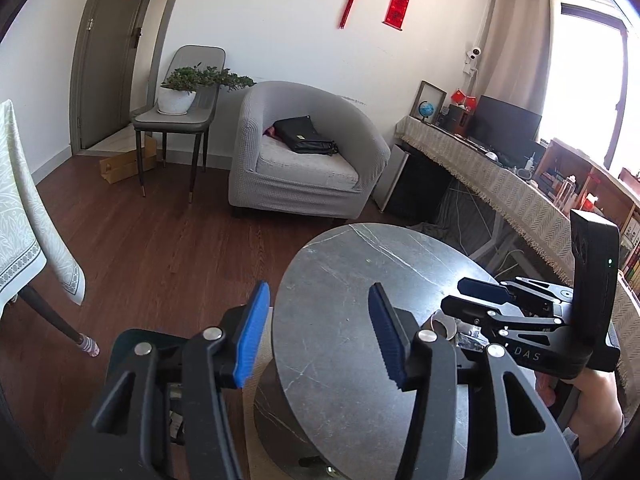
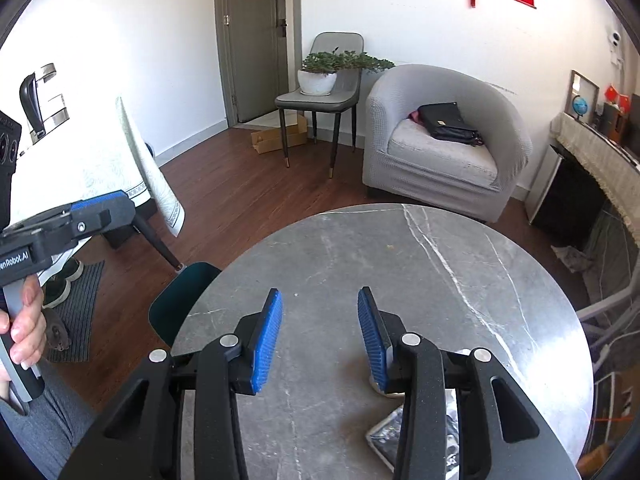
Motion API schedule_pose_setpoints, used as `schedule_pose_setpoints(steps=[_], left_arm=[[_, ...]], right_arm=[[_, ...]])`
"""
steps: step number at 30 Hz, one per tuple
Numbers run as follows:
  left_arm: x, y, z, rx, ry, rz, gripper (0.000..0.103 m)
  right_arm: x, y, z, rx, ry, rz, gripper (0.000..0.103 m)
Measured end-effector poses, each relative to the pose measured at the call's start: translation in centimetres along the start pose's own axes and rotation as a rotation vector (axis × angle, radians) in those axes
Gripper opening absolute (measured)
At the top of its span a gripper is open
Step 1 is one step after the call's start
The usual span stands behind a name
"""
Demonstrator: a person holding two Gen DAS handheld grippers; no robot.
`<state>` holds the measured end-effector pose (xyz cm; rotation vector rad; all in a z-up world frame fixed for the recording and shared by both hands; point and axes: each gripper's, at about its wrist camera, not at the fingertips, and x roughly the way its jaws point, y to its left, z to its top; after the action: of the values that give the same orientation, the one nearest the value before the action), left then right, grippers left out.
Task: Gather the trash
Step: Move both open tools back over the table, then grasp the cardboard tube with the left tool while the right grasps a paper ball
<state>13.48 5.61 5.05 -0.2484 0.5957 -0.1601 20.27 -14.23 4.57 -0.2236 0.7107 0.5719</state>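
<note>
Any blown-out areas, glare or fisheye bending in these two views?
Left wrist view: the bright window at right is blown out, the round grey marble table catches a soft sheen, and the dark lens rim cuts the corners. Right wrist view: the white tablecloth at left is overexposed, and the grey door frame bows.
</note>
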Motion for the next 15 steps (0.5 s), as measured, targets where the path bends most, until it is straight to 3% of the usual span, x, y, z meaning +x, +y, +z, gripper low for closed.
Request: schedule_pose_setpoints(steps=[6,8,15], left_arm=[[2.6,-3.7,-0.9,0.055,0.050,-0.056,0.060],[3.3,-4.9,-1.2,0.080,0.060,-0.078,0.062],[5.8,-7.8,-2.2,0.116,0.113,-0.126,0.070]], right_arm=[[-1.5,-4.7,-1.1,0.079,-0.007,-0.038,0.041],[-2.0,-6.3,-1.6,0.113,-0.010,-0.051,0.051],[-2.0,-11.4,-3.5,0.239,0.012,-0.025,0.061]])
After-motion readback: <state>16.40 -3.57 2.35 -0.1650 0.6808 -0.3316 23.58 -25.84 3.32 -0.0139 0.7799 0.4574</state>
